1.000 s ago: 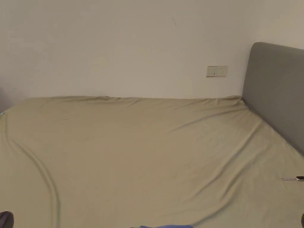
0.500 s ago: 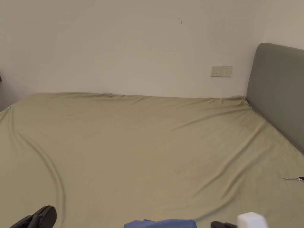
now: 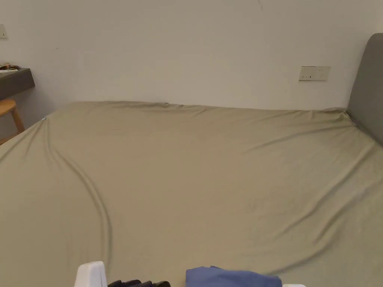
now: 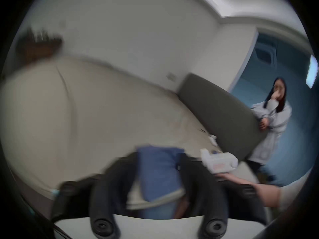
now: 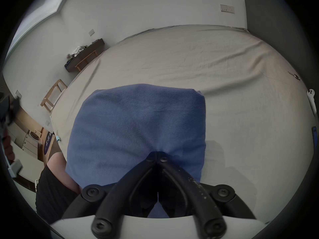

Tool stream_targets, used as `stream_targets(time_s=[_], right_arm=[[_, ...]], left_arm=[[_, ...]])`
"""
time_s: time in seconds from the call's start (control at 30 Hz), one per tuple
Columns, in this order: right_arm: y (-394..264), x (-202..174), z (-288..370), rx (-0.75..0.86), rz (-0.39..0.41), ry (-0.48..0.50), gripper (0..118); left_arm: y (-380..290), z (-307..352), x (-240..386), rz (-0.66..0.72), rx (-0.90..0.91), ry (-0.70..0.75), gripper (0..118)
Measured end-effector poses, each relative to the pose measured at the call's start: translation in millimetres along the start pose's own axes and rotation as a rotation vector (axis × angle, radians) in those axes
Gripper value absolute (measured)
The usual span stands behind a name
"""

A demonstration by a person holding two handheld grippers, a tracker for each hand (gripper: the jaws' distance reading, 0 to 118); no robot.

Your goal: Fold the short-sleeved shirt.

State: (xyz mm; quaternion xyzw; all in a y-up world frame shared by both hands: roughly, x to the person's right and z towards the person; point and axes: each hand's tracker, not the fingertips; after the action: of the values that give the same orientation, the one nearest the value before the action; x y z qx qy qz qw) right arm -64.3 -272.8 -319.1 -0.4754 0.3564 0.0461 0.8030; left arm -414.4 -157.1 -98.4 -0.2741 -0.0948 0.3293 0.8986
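A blue short-sleeved shirt (image 5: 138,130) lies folded into a rough rectangle on the olive bed sheet (image 3: 205,168), at the near edge. Its far edge shows at the bottom of the head view as the shirt (image 3: 232,277). My right gripper (image 5: 157,154) is shut on the near edge of the shirt, and the cloth puckers at its tips. My left gripper (image 4: 158,158) is open, its picture blurred, with the shirt (image 4: 158,172) seen between and beyond its jaws. The left gripper's white body (image 3: 89,274) pokes up left of the shirt.
A grey headboard (image 3: 368,86) bounds the bed on the right, and a person (image 4: 274,122) stands behind it. A dark shelf (image 3: 15,80) and a wooden stool (image 3: 9,112) stand at the left. Small items (image 5: 311,101) lie on the sheet at the right.
The head camera has swung left, bringing in the shelf and stool. More of the blue shirt shows at the bottom edge, and the left gripper now sits closer to it.
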Motion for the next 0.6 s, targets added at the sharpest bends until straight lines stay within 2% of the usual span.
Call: stream_targets(time_s=[0.03,0.07,0.1,0.17,0.3,0.33,0.37,0.43,0.5,0.53,0.57,0.6], right_arm=[[0.1,-0.6,0.0,0.001,-0.007,0.002,1],[0.0,-0.9,-0.1,0.003,-0.011,0.002,1],[-0.3,-0.6,0.0,0.004,-0.012,0.003,1],[-1.2,2.5,1.2,0.012,-0.022,0.018,1],[-1.2,7.1,4.1,0.011,-0.062,0.040,1],[-0.7,7.9,3.8,0.010,-0.065,0.043,1],[-1.1,7.2,3.3,0.012,-0.063,0.041,1],[-1.7,6.5,1.9,0.009,-0.049,0.037,1],[-1.8,6.2,1.1,0.011,-0.046,0.035,1],[-1.9,6.5,0.9,0.011,-0.046,0.035,1],[-2.1,6.7,0.7,0.011,-0.048,0.036,1],[-2.5,7.0,0.2,0.011,-0.051,0.036,1]], left_arm=[[-0.4,-22.5,-15.6,0.034,-0.042,-0.023,114],[-4.2,-44.9,-31.1,0.046,-0.091,-0.056,118],[-6.2,-62.4,-50.5,0.090,-0.105,-0.112,118],[-11.6,-98.8,-80.5,0.126,-0.203,-0.052,118],[-21.4,-141.1,-116.0,0.187,-0.228,0.023,118],[-21.0,-138.3,-112.4,0.179,-0.151,-0.089,118],[-20.0,-141.4,-109.9,0.199,-0.127,-0.126,118],[-28.6,-160.6,-96.7,0.274,-0.189,-0.107,118],[-35.3,-168.9,-82.1,0.194,-0.180,-0.193,118],[-35.7,-175.8,-75.6,0.182,-0.206,-0.164,118],[-31.6,-182.2,-65.1,0.189,-0.235,-0.162,102],[-28.2,-182.6,-65.3,0.220,-0.235,-0.172,35]])
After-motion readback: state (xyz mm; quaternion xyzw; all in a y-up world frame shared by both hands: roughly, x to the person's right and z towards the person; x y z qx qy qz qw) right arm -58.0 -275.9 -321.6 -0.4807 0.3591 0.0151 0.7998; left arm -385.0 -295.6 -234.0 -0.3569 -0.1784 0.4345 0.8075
